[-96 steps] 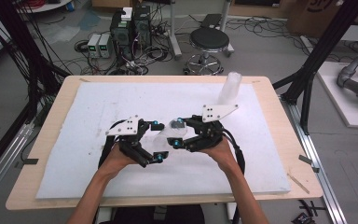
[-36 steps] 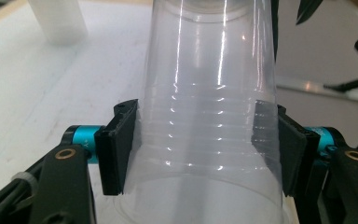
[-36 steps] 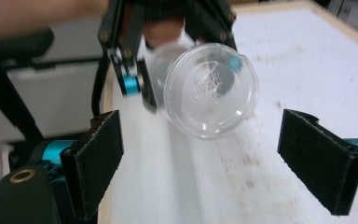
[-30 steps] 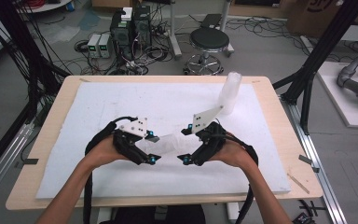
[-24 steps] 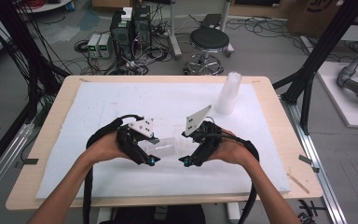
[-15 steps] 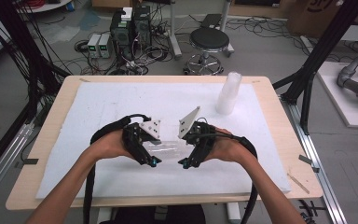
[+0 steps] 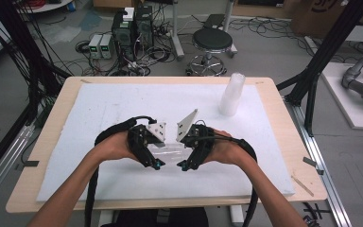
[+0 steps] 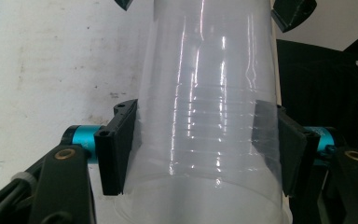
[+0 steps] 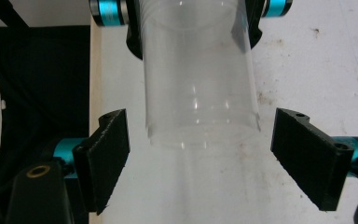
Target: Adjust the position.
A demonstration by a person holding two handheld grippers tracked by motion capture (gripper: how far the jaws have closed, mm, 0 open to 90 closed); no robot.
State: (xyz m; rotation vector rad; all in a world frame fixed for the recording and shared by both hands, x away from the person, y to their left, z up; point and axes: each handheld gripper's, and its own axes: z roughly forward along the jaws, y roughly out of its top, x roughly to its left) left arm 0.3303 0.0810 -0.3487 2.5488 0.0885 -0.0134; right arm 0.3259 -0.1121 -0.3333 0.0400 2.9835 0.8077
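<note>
The high view looks forward and down from above the person's side of the table (image 7: 283, 123), far enough off to take in the whole white mat (image 7: 123, 104), the stack of cups (image 7: 231, 93) at the mat's far right and the floor beyond. The left gripper view sits very close behind its own jaws, facing along them at a clear cup (image 8: 209, 116) lying over the mat. The right gripper view looks from the opposite end, equally close, at the same cup (image 9: 198, 84). All three views share that cup (image 7: 168, 152) and the mat around it.
</note>
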